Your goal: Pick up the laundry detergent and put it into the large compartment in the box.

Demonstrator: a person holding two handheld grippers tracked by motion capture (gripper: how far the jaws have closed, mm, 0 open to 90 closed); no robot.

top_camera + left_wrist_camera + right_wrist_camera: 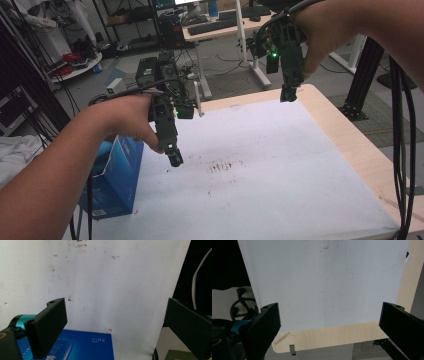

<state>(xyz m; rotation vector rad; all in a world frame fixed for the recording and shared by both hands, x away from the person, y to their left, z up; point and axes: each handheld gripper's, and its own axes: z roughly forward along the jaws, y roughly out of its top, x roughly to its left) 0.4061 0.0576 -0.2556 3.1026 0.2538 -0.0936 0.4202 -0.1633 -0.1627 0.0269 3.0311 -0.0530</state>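
Note:
My left gripper point(175, 159) hangs above the left part of the white sheet point(260, 165), pointing down. Its own view has the left gripper point(117, 330) open, jaws wide apart with nothing between them, over the sheet point(112, 285) and a blue box point(82, 347). My right gripper point(288, 94) is held high over the table's far edge. In its view the right gripper point(329, 327) is open and empty above the sheet point(324, 282) and the wooden table edge point(332, 337).
A blue box point(117, 175) stands at the table's left edge by my left forearm. Dark stains point(220, 166) mark the sheet's middle. Black cables point(402, 150) hang at the right. Beyond the table point(345, 135) are desks, equipment and floor clutter.

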